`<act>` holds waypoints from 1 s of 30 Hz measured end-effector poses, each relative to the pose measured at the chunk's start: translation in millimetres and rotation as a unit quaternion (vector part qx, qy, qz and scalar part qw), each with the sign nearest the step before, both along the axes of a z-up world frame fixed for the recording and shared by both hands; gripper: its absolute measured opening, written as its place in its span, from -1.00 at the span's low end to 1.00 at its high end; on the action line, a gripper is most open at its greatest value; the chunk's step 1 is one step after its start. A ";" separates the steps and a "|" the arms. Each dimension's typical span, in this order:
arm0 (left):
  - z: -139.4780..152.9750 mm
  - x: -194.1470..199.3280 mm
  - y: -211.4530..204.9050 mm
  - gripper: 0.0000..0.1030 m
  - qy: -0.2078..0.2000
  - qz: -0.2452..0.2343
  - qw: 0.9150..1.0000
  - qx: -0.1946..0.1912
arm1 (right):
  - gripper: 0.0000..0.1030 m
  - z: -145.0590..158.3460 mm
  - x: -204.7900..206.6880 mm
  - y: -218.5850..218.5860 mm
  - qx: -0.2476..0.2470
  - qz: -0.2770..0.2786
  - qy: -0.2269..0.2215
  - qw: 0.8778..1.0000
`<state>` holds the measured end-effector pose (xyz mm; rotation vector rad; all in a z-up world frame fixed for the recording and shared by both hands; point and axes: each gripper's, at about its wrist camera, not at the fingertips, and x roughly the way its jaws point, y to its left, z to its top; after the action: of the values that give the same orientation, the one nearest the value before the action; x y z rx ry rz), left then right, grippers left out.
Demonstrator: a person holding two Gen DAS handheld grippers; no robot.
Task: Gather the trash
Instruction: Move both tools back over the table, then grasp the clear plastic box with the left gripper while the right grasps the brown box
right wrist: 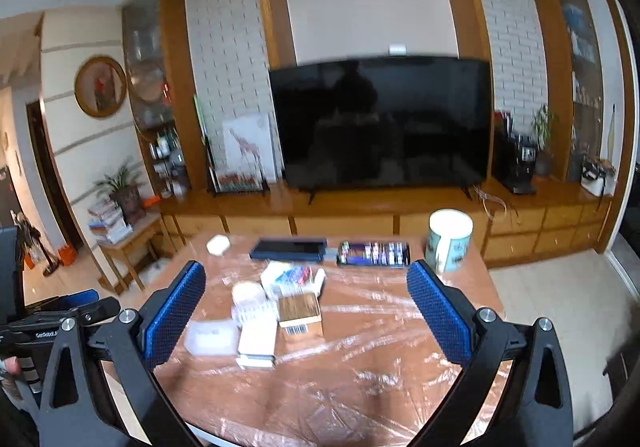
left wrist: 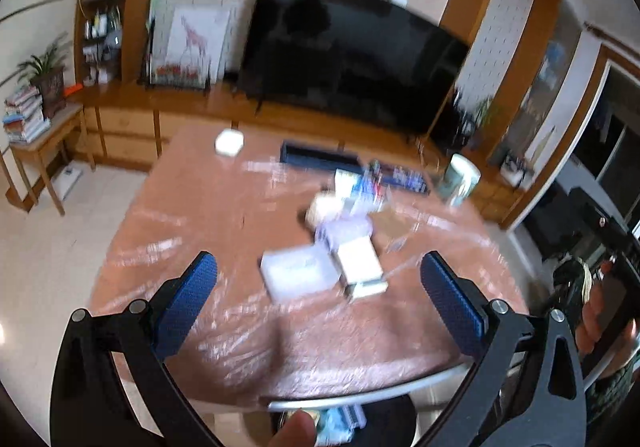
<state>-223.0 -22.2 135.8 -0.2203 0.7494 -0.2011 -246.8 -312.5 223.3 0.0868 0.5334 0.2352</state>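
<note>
A loose heap of small cartons and wrappers [right wrist: 276, 307] lies on the table, ahead of and between the right gripper's jaws.

My left wrist camera looks forward and down between its fingers from above the near edge of the table [left wrist: 192, 231], tilted and blurred. My right wrist camera looks from the near side more level, toward the television [right wrist: 380, 123]. Both views share the small boxes [right wrist: 264, 311], the mug [right wrist: 448, 241] and the wooden cabinet [right wrist: 320, 215].

A home living room — big television [right wrist: 380, 123] on a wooden cabinet [right wrist: 360, 215], houseplant [right wrist: 120, 183].
</note>
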 end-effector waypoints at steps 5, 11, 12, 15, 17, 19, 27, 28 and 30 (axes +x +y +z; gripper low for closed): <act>-33.1 14.3 -7.5 0.97 0.050 -0.001 0.999 0.013 | 0.93 -41.8 29.3 12.2 -0.023 -0.002 0.055 0.998; -60.7 38.7 -20.3 0.96 0.093 0.010 0.996 -0.008 | 0.93 -86.9 68.8 26.6 -0.047 0.000 0.108 0.993; -63.9 42.7 -22.1 0.92 0.098 0.012 0.995 -0.011 | 0.93 -93.6 75.9 28.9 -0.051 0.001 0.115 0.992; -77.6 56.3 -29.8 0.87 0.118 0.014 0.993 -0.007 | 0.93 -108.2 92.7 34.6 -0.061 0.008 0.132 0.989; -84.0 63.0 -35.4 0.87 0.123 0.014 0.992 0.007 | 0.93 -117.9 103.0 41.6 -0.070 0.016 0.141 0.987; -89.7 69.1 -39.1 0.82 0.128 0.015 0.991 0.015 | 0.92 -126.0 111.2 47.6 -0.080 0.020 0.149 0.985; -106.7 88.5 -39.8 0.77 0.150 0.025 0.988 0.007 | 0.86 -154.1 139.0 67.3 -0.086 0.038 0.180 0.979; -108.1 90.1 -39.6 0.76 0.150 0.025 0.988 0.008 | 0.85 -157.6 143.0 69.2 -0.086 0.039 0.184 0.978; -110.7 94.9 -40.5 0.75 0.154 0.027 0.988 0.009 | 0.85 -161.7 147.5 71.5 -0.085 0.040 0.189 0.977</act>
<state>-128.1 -62.7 25.1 -0.2575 1.0499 -0.1100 -99.3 -241.0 61.6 -0.0590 0.9347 0.2516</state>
